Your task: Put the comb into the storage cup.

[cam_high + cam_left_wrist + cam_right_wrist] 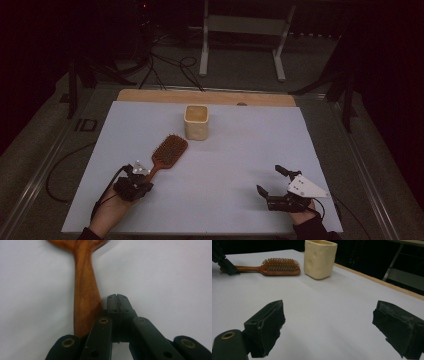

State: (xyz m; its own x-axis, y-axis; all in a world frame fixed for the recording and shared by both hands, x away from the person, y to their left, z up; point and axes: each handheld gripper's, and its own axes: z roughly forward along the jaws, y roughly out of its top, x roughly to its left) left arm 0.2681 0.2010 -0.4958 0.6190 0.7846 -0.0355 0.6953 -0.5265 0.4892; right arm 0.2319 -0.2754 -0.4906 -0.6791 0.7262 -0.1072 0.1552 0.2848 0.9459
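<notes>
1. The wooden hairbrush (169, 151) lies flat on the white sheet (235, 170) that covers the tabletop, bristles up, left of the middle. Its oval head points toward the far side and its handle slants back toward the person's left hand (107, 212).
2. The left gripper (141, 176) sits at the handle's near end. In the left gripper view its jaws are pressed together with nothing between them, and the handle (85, 297) runs just beside them on the left, against the gripper's body; it is not grasped.
3. Just beyond the brush head stands a cream square cup (196, 121), upright and open at the top, with round dimples in its side, close to the brush but apart from it.
4. The right gripper (272, 180) rests low over the sheet at the near right, well apart from brush and cup. Its jaws are spread wide and empty, with bare sheet between them in the right gripper view.
5. The sheet is plain, pale and matte, with a faint crease across it. Along its far edge a strip of bare wood (205, 96) shows.
6. A metal frame rail (47, 155) borders the tabletop on the left.
7. Around it the room is dim: grey floor, black cables (165, 67) trailing across it, a white metal stand (242, 37) at the back, and dark surroundings on both sides.
</notes>
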